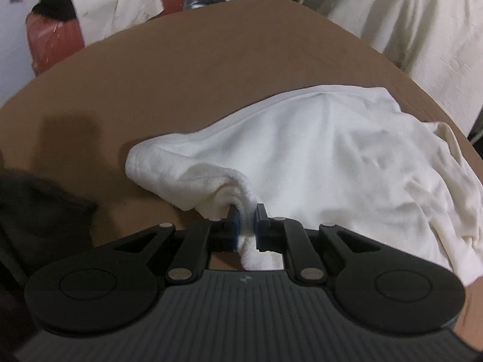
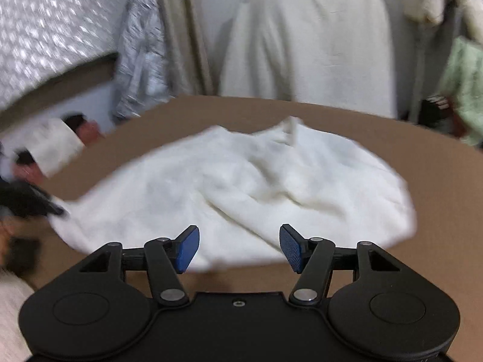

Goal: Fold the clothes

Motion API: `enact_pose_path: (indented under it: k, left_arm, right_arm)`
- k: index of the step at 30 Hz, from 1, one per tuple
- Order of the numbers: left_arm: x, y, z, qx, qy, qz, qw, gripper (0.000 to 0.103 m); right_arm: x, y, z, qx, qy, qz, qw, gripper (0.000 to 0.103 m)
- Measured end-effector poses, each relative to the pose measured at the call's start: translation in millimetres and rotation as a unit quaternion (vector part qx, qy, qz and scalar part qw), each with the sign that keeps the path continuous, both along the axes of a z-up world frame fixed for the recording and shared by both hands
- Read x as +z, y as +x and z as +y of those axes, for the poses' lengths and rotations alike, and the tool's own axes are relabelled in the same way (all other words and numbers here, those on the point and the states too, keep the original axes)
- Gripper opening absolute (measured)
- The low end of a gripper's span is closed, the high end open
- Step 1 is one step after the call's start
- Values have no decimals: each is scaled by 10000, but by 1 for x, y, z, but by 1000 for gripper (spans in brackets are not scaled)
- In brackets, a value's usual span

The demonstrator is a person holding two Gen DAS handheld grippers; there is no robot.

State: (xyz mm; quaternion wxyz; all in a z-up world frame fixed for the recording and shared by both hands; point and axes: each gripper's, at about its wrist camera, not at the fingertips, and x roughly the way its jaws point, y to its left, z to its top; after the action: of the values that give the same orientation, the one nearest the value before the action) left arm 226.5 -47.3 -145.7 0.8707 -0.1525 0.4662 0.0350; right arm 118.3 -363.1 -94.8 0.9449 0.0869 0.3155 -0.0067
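**Thin pinch on one side, nothing held on the other**

Closest to me, the left gripper (image 1: 247,223) is clamped on a bunched edge of the white garment (image 1: 317,157). I judge that pinch thin: a quick pull could slip the fleecy cloth out. The right gripper (image 2: 239,247) stands open and empty above the near hem, so any lift now would drag the garment lopsided. It lies crumpled on the brown table (image 1: 181,69). Beyond hang pale cloths (image 2: 308,45) and silver wrapping (image 2: 48,30).

Brown bench (image 2: 362,120): one white garment (image 2: 241,187) lies crumpled across its middle, reaching toward the near edge.
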Motion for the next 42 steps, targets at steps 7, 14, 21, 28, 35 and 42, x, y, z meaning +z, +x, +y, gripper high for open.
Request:
enact_pose_path:
  k: [7,14,21,28,35,42]
  left_arm:
    - [-33,0,-13,-302,365,-11,9989,10]
    - [-44,-4,-17,-479,468,-250,9974,10]
    - [-49,-3,-17,-499,455,-379,9970,10]
    - [-46,-8,-15,-425,381,-622,9964,10]
    - [-6,-38,-9,-445,-106,-2062,9774,10]
    - [11,-56,-21,-1107,-588,-2713,9543,13]
  right_arm:
    - [-12,131,-21,-341,-1032,550,9926,65]
    - [-41,227,-18,32,-1701,1222,9778,65]
    - [-66,263,-1,481,-1681,1780,9684,44]
    - [6,169,-12,227,-974,770,9920,12]
    - [65,4,-22,-355,-746,38,9966,12]
    - [32,-143,-47,-2076,-1581,227,9651,12]
